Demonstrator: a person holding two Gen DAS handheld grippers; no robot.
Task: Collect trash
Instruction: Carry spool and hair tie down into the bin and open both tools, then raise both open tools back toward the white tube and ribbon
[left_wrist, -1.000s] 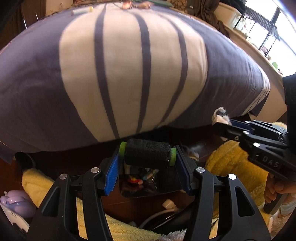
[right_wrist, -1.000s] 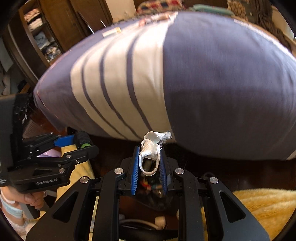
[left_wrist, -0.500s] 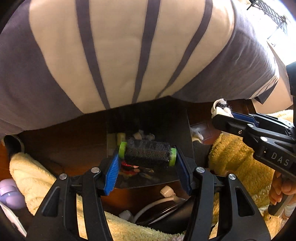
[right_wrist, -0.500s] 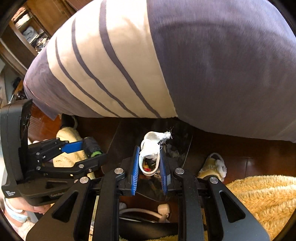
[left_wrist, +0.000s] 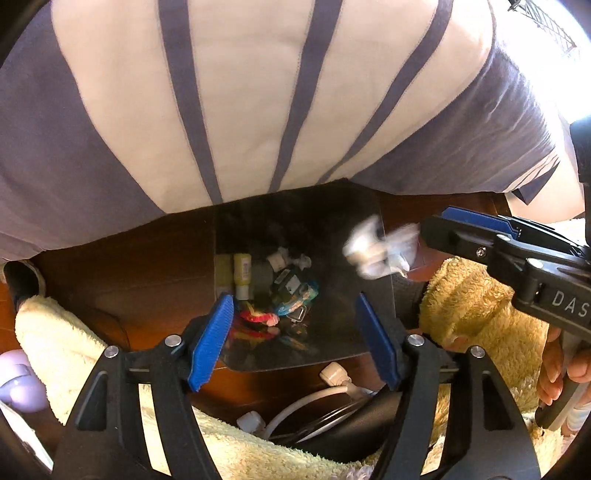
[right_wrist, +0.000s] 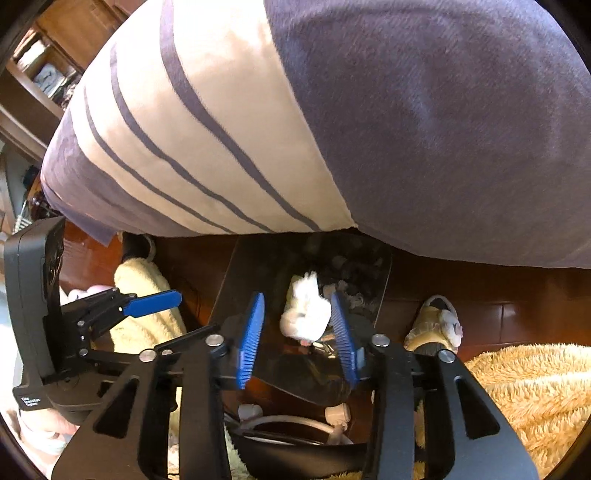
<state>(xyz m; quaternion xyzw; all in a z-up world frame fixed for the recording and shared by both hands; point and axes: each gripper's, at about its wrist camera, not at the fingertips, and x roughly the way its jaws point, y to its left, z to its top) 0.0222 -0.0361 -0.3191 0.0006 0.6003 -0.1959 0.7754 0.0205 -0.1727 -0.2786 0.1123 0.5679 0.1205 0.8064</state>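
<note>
Both claws hang over the dark trash bin (left_wrist: 369, 332) on the wooden floor (right_wrist: 517, 295), pointing steeply down. Largest in sight is the striped bed cover (left_wrist: 258, 110), purple and cream, bulging above the bin's far edge. Fluffy yellow rugs (right_wrist: 535, 387) lie on either side of the bin, with a plush slipper (right_wrist: 439, 325) on the floor just beside its right corner. Over the bin, the left claw (left_wrist: 295, 334) has its blue pads spreading apart and nothing between them. The right claw (right_wrist: 297, 336) is spreading too, and the white scrap (right_wrist: 306, 314), blurred, sits between its pads, apparently loose from them, above the bin's mouth. Down inside the bin lie small bits of trash: yellow tubes (left_wrist: 242, 273), a teal wrapper (left_wrist: 295, 295) and something red (left_wrist: 258, 317).
</note>
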